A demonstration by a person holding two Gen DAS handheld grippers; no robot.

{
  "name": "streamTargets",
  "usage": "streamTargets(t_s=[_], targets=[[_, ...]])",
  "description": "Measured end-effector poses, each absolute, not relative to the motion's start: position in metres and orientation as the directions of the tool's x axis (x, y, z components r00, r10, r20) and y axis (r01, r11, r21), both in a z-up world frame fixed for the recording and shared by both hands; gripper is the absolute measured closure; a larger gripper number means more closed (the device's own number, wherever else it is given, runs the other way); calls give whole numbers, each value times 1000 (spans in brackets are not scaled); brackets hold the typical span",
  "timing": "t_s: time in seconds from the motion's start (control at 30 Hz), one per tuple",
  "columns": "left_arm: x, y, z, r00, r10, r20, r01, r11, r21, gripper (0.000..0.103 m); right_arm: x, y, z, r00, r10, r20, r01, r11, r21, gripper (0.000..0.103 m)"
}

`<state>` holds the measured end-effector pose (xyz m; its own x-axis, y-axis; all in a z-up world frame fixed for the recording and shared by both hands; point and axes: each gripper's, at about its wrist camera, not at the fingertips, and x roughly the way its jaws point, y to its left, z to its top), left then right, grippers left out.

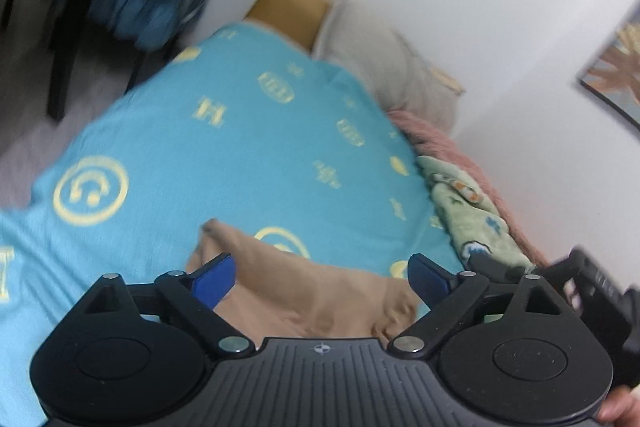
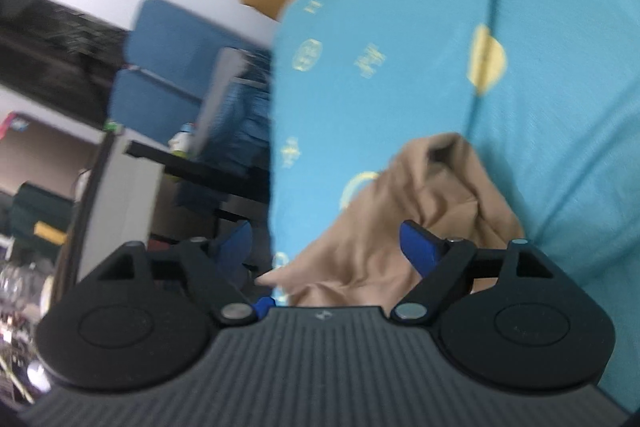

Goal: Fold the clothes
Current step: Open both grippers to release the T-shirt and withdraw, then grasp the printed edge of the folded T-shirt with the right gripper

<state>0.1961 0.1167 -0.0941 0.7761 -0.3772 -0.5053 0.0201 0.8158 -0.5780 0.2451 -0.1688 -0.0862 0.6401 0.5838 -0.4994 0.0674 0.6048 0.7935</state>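
Observation:
A tan garment [image 1: 304, 291] lies crumpled on a bed with a turquoise sheet [image 1: 240, 147] printed with yellow emblems. My left gripper [image 1: 320, 277] is open just above the garment, its blue pads wide apart on either side of the cloth, holding nothing. In the right wrist view the same tan garment [image 2: 400, 219] lies bunched at the bed's edge. My right gripper [image 2: 326, 243] is open over it, with the cloth between the blue pads but not clamped. Both views are blurred by motion.
A green patterned cloth [image 1: 468, 211] and a pink fuzzy blanket [image 1: 448, 143] lie along the bed's wall side. A grey pillow [image 1: 384, 67] and wooden headboard [image 1: 284, 7] are at the far end. A dark table [image 2: 200, 167] and blue chair [image 2: 176, 59] stand beside the bed.

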Motion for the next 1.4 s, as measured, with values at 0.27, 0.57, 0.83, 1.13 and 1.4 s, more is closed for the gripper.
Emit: streamTargets(t_s=[0.27,0.57,0.83,1.13,1.4], targets=[[192,88,-99,756,-289,-587,68,927,-369,3,230,-154,-74,698,481,-530,-96,797,597,59],[209,69,-143,652,-226,-723,85,970,-227,7,258,-137,-142,639,331,-694,-45,917,396,77],[170,68,-113,688,-236,-686,111,969,-221,7,199,-145,-102,674,337,-658,-93,921,377,76],[134,61,-123,630,-181,-755,56,981,-188,8,181,-139,-118,627,281,-727,-72,950,305,77],[121,76,-116,603,-206,-771,-8,964,-265,10,176,-135,-128,620,273,-736,-76,954,290,77]])
